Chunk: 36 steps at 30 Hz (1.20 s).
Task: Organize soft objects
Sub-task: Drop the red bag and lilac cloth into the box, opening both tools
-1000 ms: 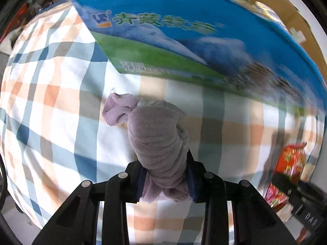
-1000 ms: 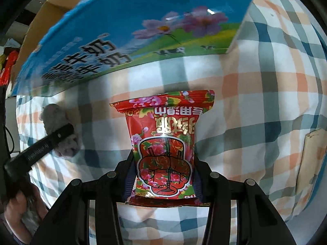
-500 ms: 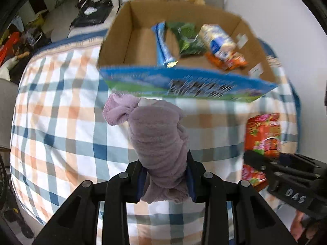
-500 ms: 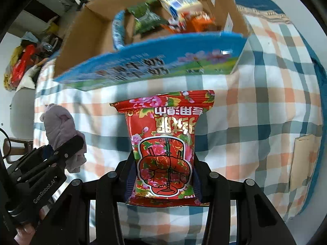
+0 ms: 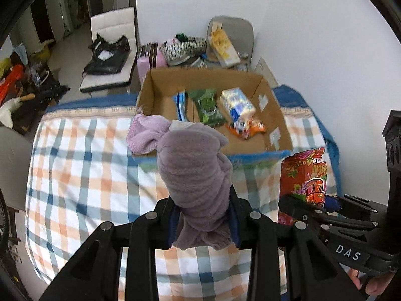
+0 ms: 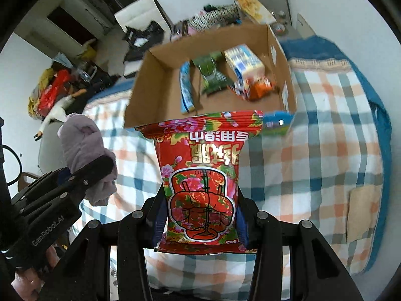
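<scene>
Left wrist view: we see our left gripper (image 5: 204, 219) with its jaws clamped on a bundled mauve cloth (image 5: 194, 170), which stands up out of the grip, a paler lilac fold hanging off its top left. It is held in the air above the checked bedspread (image 5: 82, 165) of a bed. Beyond it, near the far edge of the bed, sits an open cardboard box (image 5: 272, 115) with a blue printed front. Inside the box we make out a blue packet (image 5: 181, 102) standing on edge, a green packet (image 5: 209, 107), a white and blue pack (image 5: 238, 104) and an orange packet (image 5: 250, 129). At the right, our right gripper (image 5: 304, 202) holds a red flowered packet (image 5: 304, 175), just beside the box's near right corner. Past the far edge of the bed stand a white chair (image 5: 112, 50) and a grey chair (image 5: 235, 27) heaped with things.

Right wrist view: we see the right gripper (image 6: 200, 219) with its jaws clamped on the lower part of the red flowered packet (image 6: 200, 175), whose print reads upside down. The packet is held up above the bedspread (image 6: 313, 150), its top edge overlapping the near wall of the cardboard box (image 6: 155, 85). At the left, the left gripper (image 6: 82, 175) carries the mauve cloth (image 6: 82, 143). A tan patch (image 6: 363, 210) lies on the bedspread near the right edge of the bed.
</scene>
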Available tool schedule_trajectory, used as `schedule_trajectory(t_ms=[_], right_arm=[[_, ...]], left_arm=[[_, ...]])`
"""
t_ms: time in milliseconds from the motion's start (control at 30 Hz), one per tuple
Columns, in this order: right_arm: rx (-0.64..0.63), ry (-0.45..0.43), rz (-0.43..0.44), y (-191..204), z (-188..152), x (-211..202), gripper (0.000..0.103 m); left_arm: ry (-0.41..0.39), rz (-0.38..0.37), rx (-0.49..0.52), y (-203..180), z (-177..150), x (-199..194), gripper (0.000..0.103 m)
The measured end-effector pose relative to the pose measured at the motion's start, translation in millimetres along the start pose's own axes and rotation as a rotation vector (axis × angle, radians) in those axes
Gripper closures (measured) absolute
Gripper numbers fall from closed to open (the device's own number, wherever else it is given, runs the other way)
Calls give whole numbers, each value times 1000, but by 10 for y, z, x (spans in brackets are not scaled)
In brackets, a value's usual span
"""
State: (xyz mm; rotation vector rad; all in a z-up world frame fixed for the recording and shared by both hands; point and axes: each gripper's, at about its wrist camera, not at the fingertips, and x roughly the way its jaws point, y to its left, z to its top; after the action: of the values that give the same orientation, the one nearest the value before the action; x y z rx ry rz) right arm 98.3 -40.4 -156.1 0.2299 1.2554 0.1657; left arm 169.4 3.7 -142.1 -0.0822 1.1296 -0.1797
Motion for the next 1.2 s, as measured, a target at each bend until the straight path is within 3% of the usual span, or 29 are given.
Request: schedule_trajectory(t_ms=[200, 400, 567, 733, 967, 1200], right_arm=[[-10, -57, 9, 100, 338, -134, 55], [-26, -84, -25, 177, 773, -12, 55], [-29, -70, -66, 194, 1190, 311, 55], [-6, -1, -91, 98, 1462, 825, 55], [11, 96, -105, -62, 1543, 1464, 55], [9, 144, -115, -88, 1535, 1767, 55]], left_arm=[[-52, 18, 30, 26, 342, -49, 73], [-41, 41, 46, 128, 780, 216, 73], [55, 30, 1, 348, 1154, 720, 73], [163, 25, -51, 560, 1318, 1269, 73], [289, 56, -51, 666, 1259, 1895, 73], [327, 64, -53, 682, 1201, 2118, 73]])
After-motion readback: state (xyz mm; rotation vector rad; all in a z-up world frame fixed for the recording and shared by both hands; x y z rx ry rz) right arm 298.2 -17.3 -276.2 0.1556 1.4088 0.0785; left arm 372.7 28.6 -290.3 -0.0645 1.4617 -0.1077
